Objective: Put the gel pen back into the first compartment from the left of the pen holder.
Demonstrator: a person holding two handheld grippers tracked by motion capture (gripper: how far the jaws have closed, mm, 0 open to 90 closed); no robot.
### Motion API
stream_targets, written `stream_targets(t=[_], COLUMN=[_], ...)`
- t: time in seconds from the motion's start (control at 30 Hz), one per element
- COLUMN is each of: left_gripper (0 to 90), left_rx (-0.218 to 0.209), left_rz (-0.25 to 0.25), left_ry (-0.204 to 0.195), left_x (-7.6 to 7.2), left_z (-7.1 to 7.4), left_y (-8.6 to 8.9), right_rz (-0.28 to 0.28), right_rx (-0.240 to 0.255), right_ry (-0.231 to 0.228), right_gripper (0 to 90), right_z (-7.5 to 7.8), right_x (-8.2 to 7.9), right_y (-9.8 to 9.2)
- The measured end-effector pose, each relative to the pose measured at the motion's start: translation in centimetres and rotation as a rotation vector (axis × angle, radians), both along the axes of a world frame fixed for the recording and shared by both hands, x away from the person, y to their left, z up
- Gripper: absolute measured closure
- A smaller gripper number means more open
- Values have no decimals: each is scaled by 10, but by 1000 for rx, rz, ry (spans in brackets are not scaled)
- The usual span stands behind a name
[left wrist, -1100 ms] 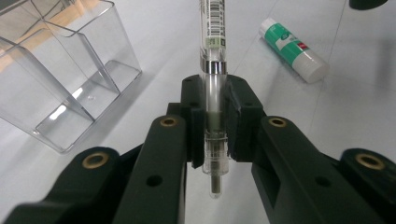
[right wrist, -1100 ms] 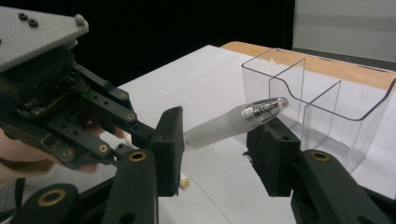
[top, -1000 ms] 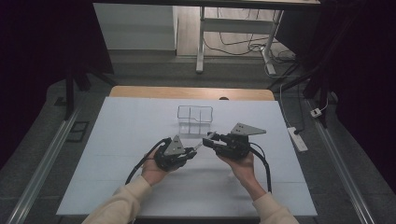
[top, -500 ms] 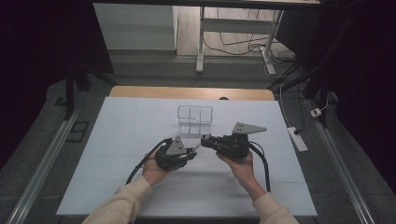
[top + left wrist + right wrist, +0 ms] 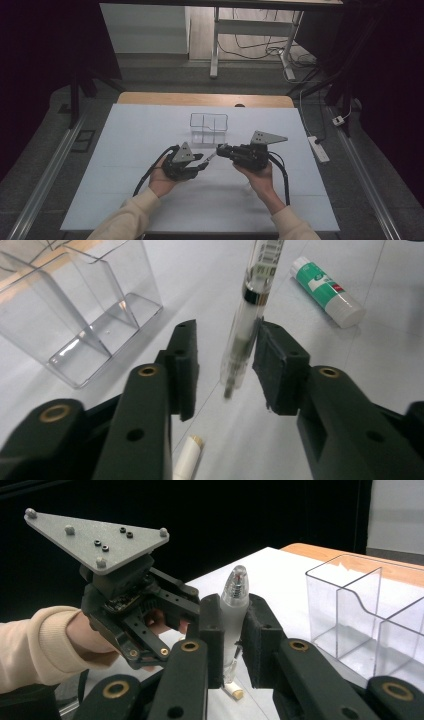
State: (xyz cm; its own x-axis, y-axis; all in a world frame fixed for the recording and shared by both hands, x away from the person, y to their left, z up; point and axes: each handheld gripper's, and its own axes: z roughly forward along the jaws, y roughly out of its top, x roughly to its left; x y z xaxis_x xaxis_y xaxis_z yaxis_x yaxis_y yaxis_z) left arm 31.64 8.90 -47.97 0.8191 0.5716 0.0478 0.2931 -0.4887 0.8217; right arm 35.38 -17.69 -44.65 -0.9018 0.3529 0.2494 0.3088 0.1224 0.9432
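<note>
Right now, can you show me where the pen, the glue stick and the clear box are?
pen [image 5: 247, 315], left gripper view, on its clear barrel.
glue stick [image 5: 327, 290], left gripper view, on its white and green body.
clear box [image 5: 100, 295], left gripper view, on its middle divider wall.

A wide table [image 5: 125, 150] covered by a pale white sheet is seen, with a wooden edge at its far side. A clear plastic divided box [image 5: 208, 128] stands on it; a green-and-white glue stick [image 5: 327, 291] and a small white cap [image 5: 187, 460] lie on it.
</note>
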Motion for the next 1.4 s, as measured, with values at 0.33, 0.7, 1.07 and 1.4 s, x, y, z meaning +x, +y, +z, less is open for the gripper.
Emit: stream_targets(t=[0.33, 0.7, 1.07, 1.4], left_gripper=[494, 450, 414, 399], left_rx=[-4, 6, -7, -28], left_rz=[38, 106, 189, 236], left_ry=[14, 45, 80, 109], left_x=[-13, -29, -41, -51], left_z=[4, -5, -15, -23], left_y=[26, 64, 100, 126], right_rz=[-27, -55, -73, -76], right_rx=[6, 14, 26, 27], right_ry=[-11, -23, -31, -37], right_gripper=[788, 788, 788, 788], right_z=[3, 7, 11, 12], right_x=[2, 4, 6, 8], right_y=[-6, -12, -17, -16])
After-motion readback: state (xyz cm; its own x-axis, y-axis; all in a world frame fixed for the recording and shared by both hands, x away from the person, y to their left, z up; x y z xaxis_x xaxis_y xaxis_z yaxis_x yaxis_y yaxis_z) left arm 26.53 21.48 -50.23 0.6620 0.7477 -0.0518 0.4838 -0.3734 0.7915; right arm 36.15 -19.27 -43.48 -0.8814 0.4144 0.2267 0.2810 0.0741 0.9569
